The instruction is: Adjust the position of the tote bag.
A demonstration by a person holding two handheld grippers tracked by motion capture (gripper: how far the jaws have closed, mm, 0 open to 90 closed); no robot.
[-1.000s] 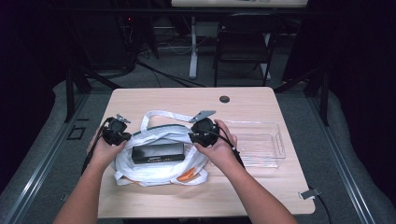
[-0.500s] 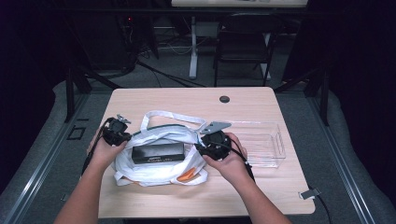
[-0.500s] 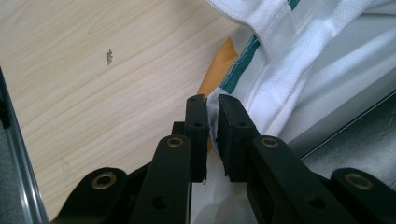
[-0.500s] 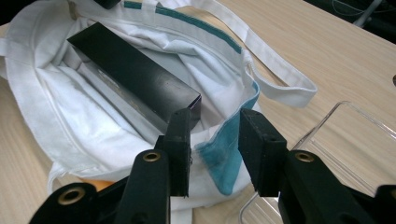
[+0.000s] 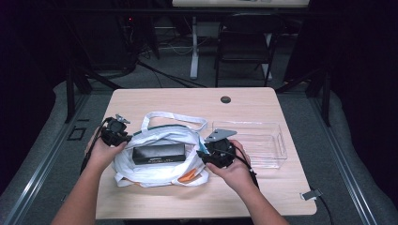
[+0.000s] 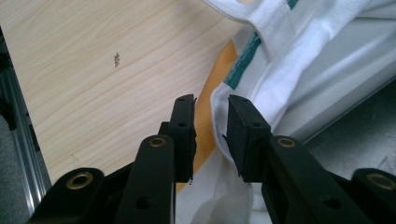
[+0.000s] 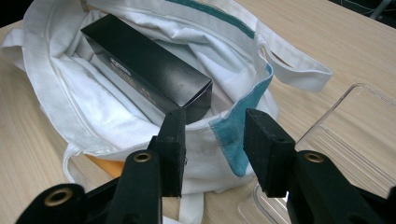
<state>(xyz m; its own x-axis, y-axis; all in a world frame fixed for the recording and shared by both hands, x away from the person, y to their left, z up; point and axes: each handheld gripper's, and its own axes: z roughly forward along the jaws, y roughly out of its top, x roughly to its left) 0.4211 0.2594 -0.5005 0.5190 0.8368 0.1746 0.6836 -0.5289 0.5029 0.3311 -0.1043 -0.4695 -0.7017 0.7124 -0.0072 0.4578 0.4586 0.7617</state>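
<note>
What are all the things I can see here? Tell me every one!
Table: one, light wood, centre of the high view.
Cloth bag: one, white with teal trim and an orange patch, lying open on the table's near left.
Box: one, black, inside the bag.
Clear tray: one, see-through, right of the bag.
Chair: one, dark, beyond the table.
Left gripper: one, black, jaws apart at the bag's left edge, just been opening.
Right gripper: one, black, jaws apart around the bag's right rim, just been opening.

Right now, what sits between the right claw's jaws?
In the right gripper view, the white bag's teal-trimmed rim sits in the right claw's open gap, unpinched.
</note>
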